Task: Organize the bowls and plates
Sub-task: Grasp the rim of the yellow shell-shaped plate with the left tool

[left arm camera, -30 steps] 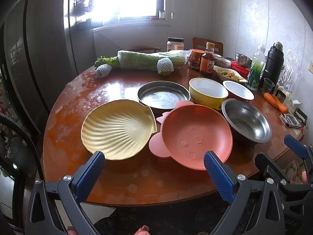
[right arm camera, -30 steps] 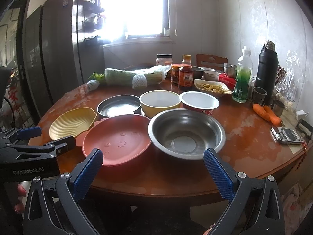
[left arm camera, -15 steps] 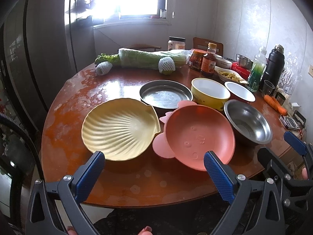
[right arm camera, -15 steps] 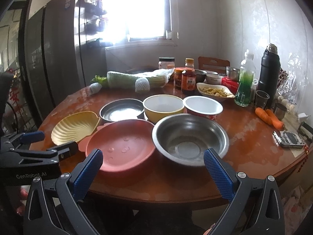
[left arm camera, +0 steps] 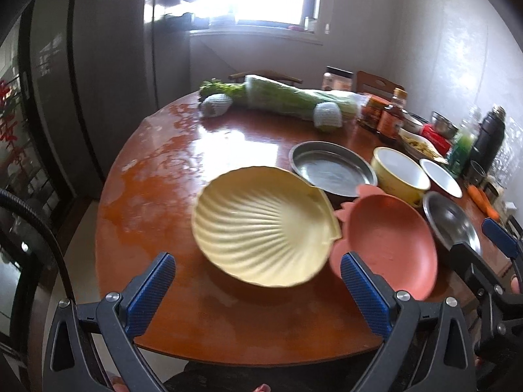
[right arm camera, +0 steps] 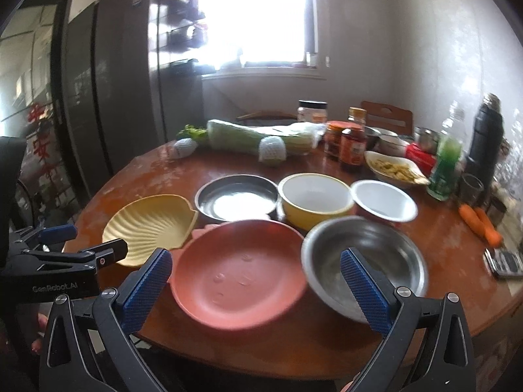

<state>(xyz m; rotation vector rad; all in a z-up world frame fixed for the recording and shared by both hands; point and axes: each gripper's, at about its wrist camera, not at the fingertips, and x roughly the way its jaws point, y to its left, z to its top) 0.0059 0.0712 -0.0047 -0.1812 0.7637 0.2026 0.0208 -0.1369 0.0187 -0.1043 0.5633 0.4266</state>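
Note:
On the round wooden table (left arm camera: 183,176) lie a yellow shell-shaped plate (left arm camera: 264,225) (right arm camera: 150,225), a pink plate (left arm camera: 389,238) (right arm camera: 242,268), a steel bowl (right arm camera: 362,261) (left arm camera: 451,222), a flat steel pan (left arm camera: 333,168) (right arm camera: 237,197), a yellow bowl (right arm camera: 313,196) (left arm camera: 400,170) and a white-lined red bowl (right arm camera: 384,199) (left arm camera: 439,176). My left gripper (left arm camera: 258,290) is open just short of the shell plate. My right gripper (right arm camera: 255,290) is open, low over the pink plate and the steel bowl's near rim. Neither holds anything.
At the back lie wrapped greens (right arm camera: 255,138), sauce jars (right arm camera: 351,145), a dish of food (right arm camera: 394,168), a green bottle (right arm camera: 446,160) and a black flask (right arm camera: 485,137). Carrots (right arm camera: 480,223) and a small scale (right arm camera: 506,263) sit at the right edge. A dark fridge (right arm camera: 98,98) stands left.
Both grippers have moved forward and swung left towards the dishes. The shell plate now sits centred before my left gripper; the pink plate and steel bowl loom larger before my right.

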